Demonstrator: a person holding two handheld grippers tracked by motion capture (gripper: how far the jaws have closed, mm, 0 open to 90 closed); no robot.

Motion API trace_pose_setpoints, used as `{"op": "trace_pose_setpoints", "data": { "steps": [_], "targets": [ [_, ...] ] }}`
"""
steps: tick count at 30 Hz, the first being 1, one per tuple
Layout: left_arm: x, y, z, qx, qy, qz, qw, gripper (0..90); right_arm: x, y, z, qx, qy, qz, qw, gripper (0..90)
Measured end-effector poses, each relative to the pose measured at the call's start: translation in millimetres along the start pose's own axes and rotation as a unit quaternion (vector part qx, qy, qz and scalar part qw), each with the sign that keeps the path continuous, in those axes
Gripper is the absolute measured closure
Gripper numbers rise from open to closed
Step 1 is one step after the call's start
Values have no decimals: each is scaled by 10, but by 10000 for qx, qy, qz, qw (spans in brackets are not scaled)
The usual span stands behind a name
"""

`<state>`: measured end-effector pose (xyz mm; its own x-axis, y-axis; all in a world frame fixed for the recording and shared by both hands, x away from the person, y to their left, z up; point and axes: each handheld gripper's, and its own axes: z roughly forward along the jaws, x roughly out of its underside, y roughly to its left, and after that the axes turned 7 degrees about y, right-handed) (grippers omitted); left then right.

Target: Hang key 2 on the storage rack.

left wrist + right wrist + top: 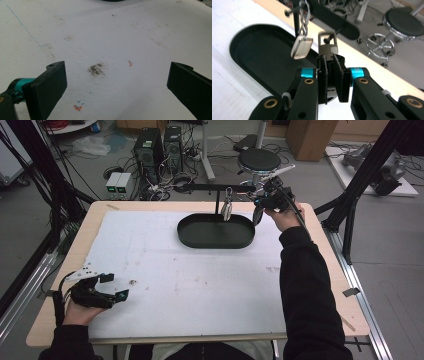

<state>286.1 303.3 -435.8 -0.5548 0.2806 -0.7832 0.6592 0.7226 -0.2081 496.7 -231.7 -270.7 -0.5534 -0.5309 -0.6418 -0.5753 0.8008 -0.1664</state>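
Right gripper (329,72) is clamped on the padlock (327,46) hooked on the rack peg (326,40) above the tray (216,241) (left gripper (112,82) sits wide open), so slide it straight along the peg.

Pretty even overhead light, kinda cool and flat. The white foam sheet (190,280) glares a bit, shadows stay soft. Right gripper view has blurry close-up black claw pads (342,75), background soft too.
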Motion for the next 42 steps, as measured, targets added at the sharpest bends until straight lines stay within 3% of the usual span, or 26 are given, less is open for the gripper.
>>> {"op": "trace_pose_setpoints", "data": {
  "steps": [3,10,20,26,32,34,39,42],
  "targets": [
    [0,-2,0,5,1,5,10000,32,-22,38,62,190,57,-13,9998,827],
    [5,0,-7,-2,-14,9,10000,32,-30,55,155,388,208,3,9990,826],
    [6,-1,-6,-7,-10,7,10000,32,-57,37,264,441,84,315,9985,825],
    [10,4,-9,-16,4,19,10000,32,-59,9,351,547,53,377,9978,825],
    [27,19,-16,-22,11,15,10000,32,-58,-5,411,647,80,262,9975,816],
    [31,21,-15,-31,-5,-18,10000,32,-51,-12,416,550,22,201,9983,764],
    [28,27,-19,-19,-17,-8,10000,32,-33,43,405,670,141,-21,9976,597],
    [26,21,-21,-28,-22,1,10000,32,-18,73,415,707,257,100,9971,378]
  ]
}}
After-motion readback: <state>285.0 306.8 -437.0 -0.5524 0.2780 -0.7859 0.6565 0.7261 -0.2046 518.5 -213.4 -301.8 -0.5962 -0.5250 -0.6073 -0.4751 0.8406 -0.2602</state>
